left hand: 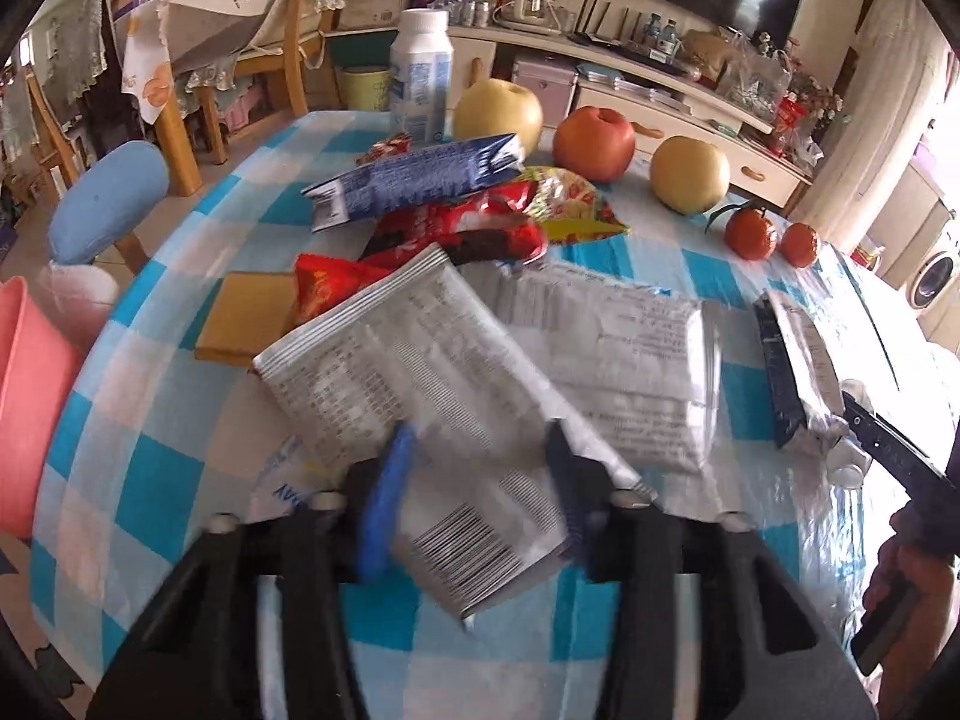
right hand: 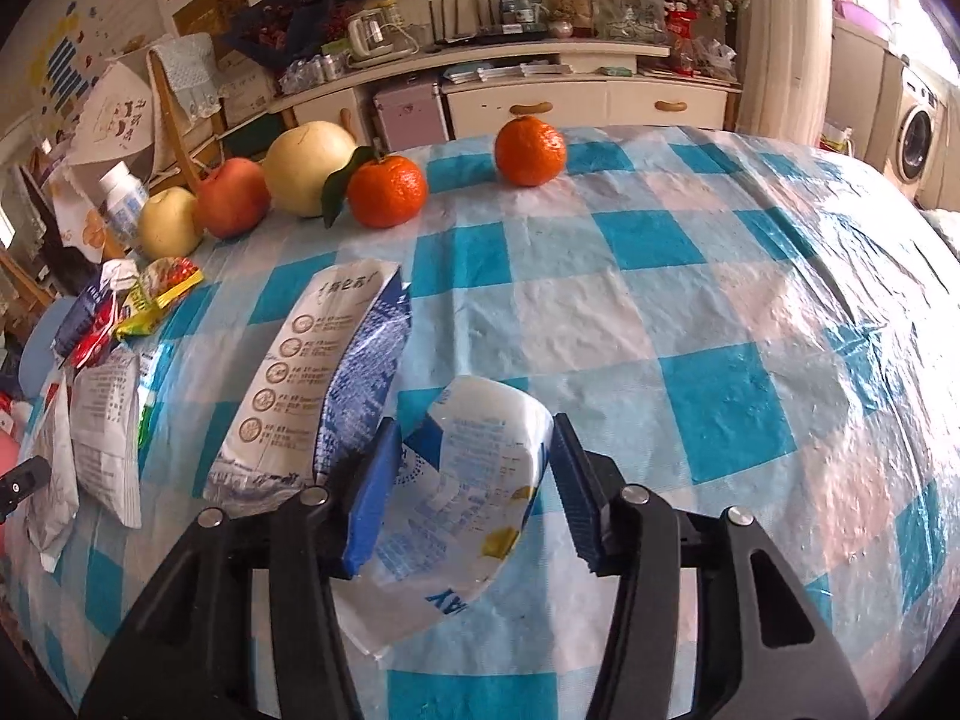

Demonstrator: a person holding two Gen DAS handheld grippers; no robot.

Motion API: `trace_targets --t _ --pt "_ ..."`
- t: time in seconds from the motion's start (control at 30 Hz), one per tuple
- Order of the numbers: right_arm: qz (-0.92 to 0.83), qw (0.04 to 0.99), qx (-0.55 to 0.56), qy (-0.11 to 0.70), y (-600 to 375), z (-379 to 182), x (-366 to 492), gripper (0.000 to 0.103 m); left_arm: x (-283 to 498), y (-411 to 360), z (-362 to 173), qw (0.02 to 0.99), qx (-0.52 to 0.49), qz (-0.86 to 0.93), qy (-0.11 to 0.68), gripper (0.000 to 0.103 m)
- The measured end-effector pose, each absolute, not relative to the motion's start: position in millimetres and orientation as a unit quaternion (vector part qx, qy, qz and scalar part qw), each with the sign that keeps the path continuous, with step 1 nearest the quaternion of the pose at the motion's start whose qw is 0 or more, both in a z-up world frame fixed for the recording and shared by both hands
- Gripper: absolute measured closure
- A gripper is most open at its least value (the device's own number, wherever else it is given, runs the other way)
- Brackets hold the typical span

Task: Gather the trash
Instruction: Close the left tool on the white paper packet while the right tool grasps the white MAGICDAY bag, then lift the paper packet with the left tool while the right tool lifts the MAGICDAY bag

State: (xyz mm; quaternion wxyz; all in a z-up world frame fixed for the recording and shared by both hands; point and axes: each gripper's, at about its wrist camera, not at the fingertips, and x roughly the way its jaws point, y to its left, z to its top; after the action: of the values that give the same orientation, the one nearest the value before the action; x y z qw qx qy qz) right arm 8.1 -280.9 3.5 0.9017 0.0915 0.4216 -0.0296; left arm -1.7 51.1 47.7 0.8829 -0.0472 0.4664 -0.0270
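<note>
In the left wrist view my left gripper (left hand: 480, 468) is open, its blue pads on either side of a silver printed wrapper (left hand: 414, 384) with a barcode that lies on the checked tablecloth (left hand: 156, 468). Behind it lie another silver wrapper (left hand: 624, 360), red wrappers (left hand: 462, 228), a blue carton (left hand: 414, 180) and a yellow wrapper (left hand: 576, 204). In the right wrist view my right gripper (right hand: 474, 480) is open around a crumpled white and blue wrapper (right hand: 474, 480); I cannot tell whether the pads touch it. A white and blue bag (right hand: 318, 384) lies just left of it.
Fruit stands at the table's far side: pears (left hand: 498, 111), an apple (left hand: 594, 141), two tangerines (left hand: 750, 234). A white bottle (left hand: 420, 78) stands behind the trash. A pink bin (left hand: 24, 396) and a blue stool (left hand: 108, 204) are left of the table. The right hand-held gripper shows at the right edge (left hand: 900, 462).
</note>
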Motion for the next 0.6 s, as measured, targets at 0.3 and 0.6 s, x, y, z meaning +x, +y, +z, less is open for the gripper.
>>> trace_targets --t 0.3,0.6 --pt "-0.025 0.901 0.065 0.428 -271 0 10 0.039 13 54 42 0.868 -0.1 0.024 0.485 0.011" --pt "-0.036 0.901 0.054 0.428 -268 0 10 0.022 32 48 27 0.862 -0.095 0.103 0.486 0.004"
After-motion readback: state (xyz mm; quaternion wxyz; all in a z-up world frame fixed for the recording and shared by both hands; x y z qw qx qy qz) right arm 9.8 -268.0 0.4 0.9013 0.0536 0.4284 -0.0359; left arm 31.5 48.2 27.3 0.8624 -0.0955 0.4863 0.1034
